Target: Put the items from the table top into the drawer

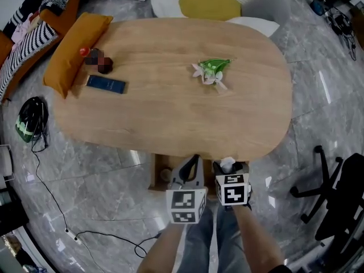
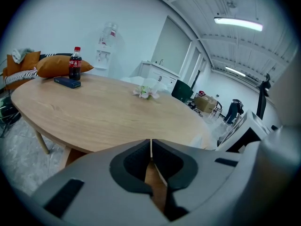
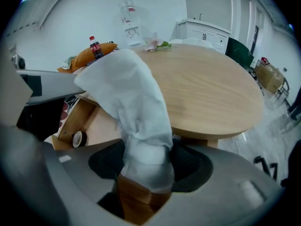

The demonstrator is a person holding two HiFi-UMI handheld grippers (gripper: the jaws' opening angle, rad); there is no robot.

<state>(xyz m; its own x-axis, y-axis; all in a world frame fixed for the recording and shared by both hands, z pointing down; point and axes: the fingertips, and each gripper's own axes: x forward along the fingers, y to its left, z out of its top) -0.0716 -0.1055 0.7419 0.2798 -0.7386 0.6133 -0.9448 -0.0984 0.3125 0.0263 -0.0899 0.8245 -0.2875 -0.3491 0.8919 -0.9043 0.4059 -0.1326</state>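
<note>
An oval wooden table (image 1: 170, 112) carries a cola bottle (image 2: 75, 63), a dark blue flat box (image 1: 106, 84) and a sprig of artificial flowers (image 1: 211, 71). Under the table's near edge a wooden drawer (image 1: 158, 162) stands pulled out. My right gripper (image 3: 146, 168) is shut on a white crumpled soft packet (image 3: 136, 112) and hangs over the drawer's right side, pointing steeply down. My left gripper (image 2: 151, 147) hangs beside it, over the drawer, its jaws shut with nothing between them. In the head view the grippers (image 1: 190, 166) (image 1: 227, 166) hide most of the drawer's inside.
A roll of tape (image 3: 77, 138) lies in the drawer. An orange cushion (image 1: 77, 50) leans at the table's far left. White and yellow beanbags (image 1: 210, 1) sit beyond the table. A black office chair (image 1: 335, 198) stands at the right; a cable (image 1: 62, 209) trails over the floor at the left.
</note>
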